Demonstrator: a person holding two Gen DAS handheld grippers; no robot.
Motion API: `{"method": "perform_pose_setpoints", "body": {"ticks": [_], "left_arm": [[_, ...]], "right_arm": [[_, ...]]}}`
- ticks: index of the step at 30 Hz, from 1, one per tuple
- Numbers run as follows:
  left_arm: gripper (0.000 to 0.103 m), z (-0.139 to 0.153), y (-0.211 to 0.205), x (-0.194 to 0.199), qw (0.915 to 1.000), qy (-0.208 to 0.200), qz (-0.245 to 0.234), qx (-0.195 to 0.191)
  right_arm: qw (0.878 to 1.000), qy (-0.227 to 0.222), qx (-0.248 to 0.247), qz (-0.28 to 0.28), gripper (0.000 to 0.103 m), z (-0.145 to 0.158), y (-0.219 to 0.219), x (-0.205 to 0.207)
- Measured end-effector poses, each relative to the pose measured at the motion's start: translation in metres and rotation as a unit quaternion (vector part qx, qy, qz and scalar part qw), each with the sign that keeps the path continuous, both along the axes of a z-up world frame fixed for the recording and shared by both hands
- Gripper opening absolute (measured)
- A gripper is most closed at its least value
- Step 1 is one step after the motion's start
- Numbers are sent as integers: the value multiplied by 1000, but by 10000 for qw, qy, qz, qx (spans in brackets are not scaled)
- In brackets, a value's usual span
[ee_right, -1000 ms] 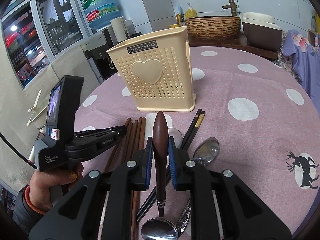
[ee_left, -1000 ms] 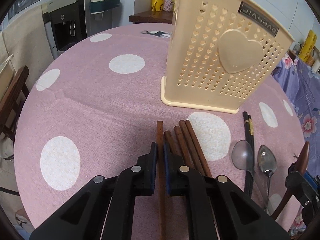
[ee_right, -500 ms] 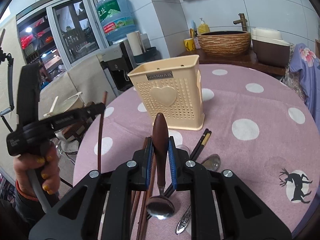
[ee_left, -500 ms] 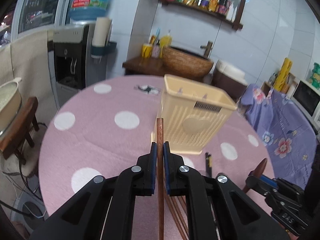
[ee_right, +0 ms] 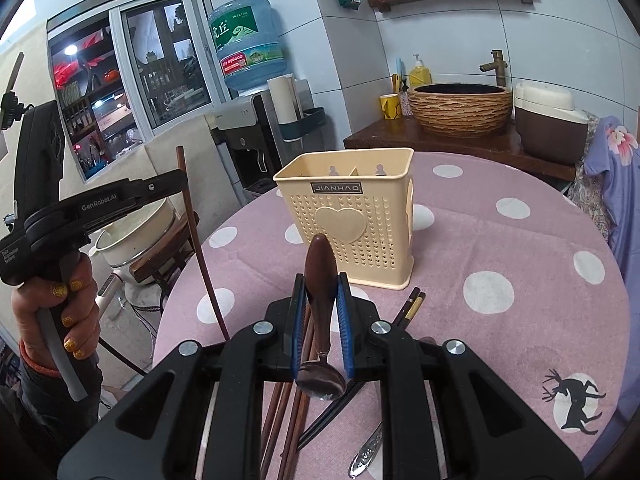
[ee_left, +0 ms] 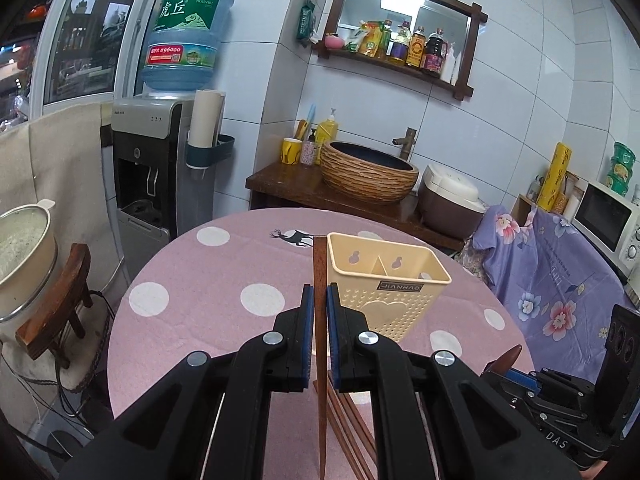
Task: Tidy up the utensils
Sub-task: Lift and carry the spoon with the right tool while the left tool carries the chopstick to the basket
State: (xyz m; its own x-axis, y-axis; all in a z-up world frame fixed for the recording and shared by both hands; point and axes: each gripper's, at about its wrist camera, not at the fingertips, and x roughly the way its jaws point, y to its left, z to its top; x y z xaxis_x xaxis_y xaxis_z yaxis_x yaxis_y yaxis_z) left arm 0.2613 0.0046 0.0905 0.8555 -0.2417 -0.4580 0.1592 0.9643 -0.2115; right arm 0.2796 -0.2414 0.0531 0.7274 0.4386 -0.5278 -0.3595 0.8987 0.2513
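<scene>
While its blue-padded jaws stay pinched on a single brown chopstick (ee_left: 319, 280), the left gripper (ee_left: 319, 304) is seen from its own wrist camera high above a round table (ee_left: 192, 276) under a pink cloth with white dots. Just past the chopstick's upper end stands the cream utensil holder (ee_left: 394, 292), upright, its two compartments divided by a slanted wall; what shows of their insides looks bare. Several more brown chopsticks (ee_left: 348, 420) lie on the cloth below the gripper. At the lower right edge appears the right gripper (ee_left: 516, 364), with the brown handle tip of a spoon rising from it. Behind the table, a woven basin (ee_left: 368, 176) sits on a dark counter beside a yellow cup (ee_left: 291, 151) holding toothbrushes, and a water dispenser (ee_left: 160, 184) carries a blue bottle.

From the right wrist camera, the right gripper (ee_right: 321, 312) is clamped on a brown-handled spoon (ee_right: 320, 304), handle up and metal bowl hanging below the pads. The utensil holder (ee_right: 352, 216) stands beyond it on the cloth, heart emblem facing the camera. On the table (ee_right: 520, 248) under the gripper lie brown chopsticks (ee_right: 280, 392), a pair of black chopsticks (ee_right: 408, 308) and another metal spoon (ee_right: 366, 452). At left, a person's hand (ee_right: 56, 312) holds the left gripper (ee_right: 176, 184) in the air off the table's edge, the chopstick (ee_right: 196, 232) slanting through its tip.
</scene>
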Motion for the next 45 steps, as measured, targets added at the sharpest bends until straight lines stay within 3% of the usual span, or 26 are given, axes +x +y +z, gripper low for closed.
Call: {"method": "perform_pose_setpoints", "body": {"ticks": [8,17,22,26,32,40,45], "left_arm": [[8,32,-1,7,9996,-234,-131,-102],[8,129,-14,31,9926,-1144,-151,-366],[8,149,-29,69,9890,-1422,131,-394],[8,130,-37,96,9909,-1269,245,-386],[8,87,-46,108,9933,-1118,298,-49],[8,34,-45,118,9978,-627,221,41],[7,13,-45,122,9988,-432,193,136]], "right_arm": [[10000,-47,2,66,16,23,-3,15],[9975,-698,78,-88,16,117,-5,55],[9941,-977,27,-471,16,153,-5,92],[9933,-916,-42,-705,16,144,-4,117],[9946,-656,-313,-745,16,95,5,138],[9962,-314,-445,-686,16,43,12,140],[9961,-203,-542,-664,16,28,16,140]]}}
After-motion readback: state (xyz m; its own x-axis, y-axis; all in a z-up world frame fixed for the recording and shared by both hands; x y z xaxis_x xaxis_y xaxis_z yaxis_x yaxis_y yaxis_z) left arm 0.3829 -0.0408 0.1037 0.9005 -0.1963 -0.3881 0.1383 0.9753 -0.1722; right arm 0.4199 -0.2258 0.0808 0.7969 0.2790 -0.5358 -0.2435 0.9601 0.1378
